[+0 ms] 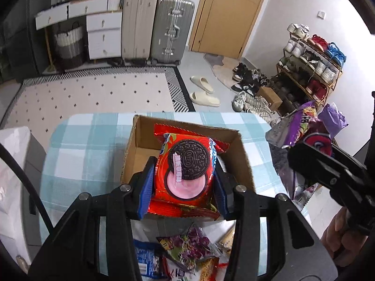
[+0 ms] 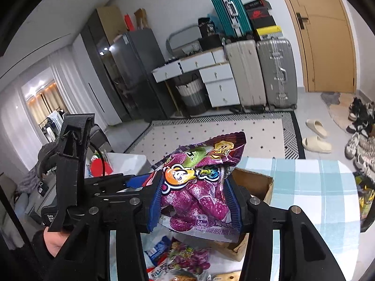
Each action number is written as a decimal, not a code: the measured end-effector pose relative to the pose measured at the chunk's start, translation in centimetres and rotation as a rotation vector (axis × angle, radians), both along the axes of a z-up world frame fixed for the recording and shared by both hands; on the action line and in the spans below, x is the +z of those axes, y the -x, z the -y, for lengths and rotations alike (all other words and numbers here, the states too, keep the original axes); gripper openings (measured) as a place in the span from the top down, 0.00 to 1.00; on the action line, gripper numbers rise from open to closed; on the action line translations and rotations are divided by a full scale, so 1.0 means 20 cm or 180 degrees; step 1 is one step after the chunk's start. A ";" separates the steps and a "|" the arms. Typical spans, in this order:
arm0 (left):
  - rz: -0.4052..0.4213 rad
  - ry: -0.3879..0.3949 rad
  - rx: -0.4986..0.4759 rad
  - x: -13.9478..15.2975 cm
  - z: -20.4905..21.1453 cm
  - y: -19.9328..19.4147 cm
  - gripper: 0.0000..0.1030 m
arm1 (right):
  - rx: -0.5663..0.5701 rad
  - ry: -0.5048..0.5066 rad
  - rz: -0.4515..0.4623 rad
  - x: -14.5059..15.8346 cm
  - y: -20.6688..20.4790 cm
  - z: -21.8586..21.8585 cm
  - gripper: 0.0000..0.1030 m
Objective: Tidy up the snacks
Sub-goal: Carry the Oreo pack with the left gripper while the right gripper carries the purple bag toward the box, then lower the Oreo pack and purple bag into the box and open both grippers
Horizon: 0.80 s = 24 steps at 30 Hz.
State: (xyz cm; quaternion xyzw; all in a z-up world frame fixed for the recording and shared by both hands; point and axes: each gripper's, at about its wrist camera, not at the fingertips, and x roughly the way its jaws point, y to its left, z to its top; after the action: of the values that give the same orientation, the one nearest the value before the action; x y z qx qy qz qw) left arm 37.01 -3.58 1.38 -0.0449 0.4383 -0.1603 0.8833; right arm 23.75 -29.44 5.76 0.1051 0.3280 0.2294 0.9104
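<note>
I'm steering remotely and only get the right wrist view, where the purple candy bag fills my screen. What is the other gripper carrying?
Observer: The left gripper is shut on a red Oreo cookie pack, above the open brown cardboard box.
Operator: Is anything in the box yet?
Observer: The part of its floor that shows, left of the pack, looks bare; the rest is hidden.
Operator: What sits beyond my right edge?
Observer: A wooden shoe rack full of shoes stands against the white wall there.
</note>
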 end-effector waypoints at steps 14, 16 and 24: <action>-0.0415 0.0022 0.0090 -0.39 -0.01 -0.36 0.60 | -0.0209 0.0169 -0.0409 -0.27 -0.34 0.00 0.53; -0.0477 -0.0006 0.0096 -0.44 -0.02 -0.40 0.60 | -0.0212 0.0189 -0.0466 -0.30 -0.36 -0.01 0.53; -0.0528 -0.0005 0.0130 -0.53 -0.05 -0.44 0.60 | -0.0257 0.0026 -0.0624 -0.40 -0.43 -0.01 0.52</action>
State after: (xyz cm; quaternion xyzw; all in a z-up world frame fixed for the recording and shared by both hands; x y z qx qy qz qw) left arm 45.88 -2.57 -9.16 -0.0662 0.5091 -0.1376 0.8471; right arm 32.25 -29.20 -2.30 0.1365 0.4118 0.1798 0.8829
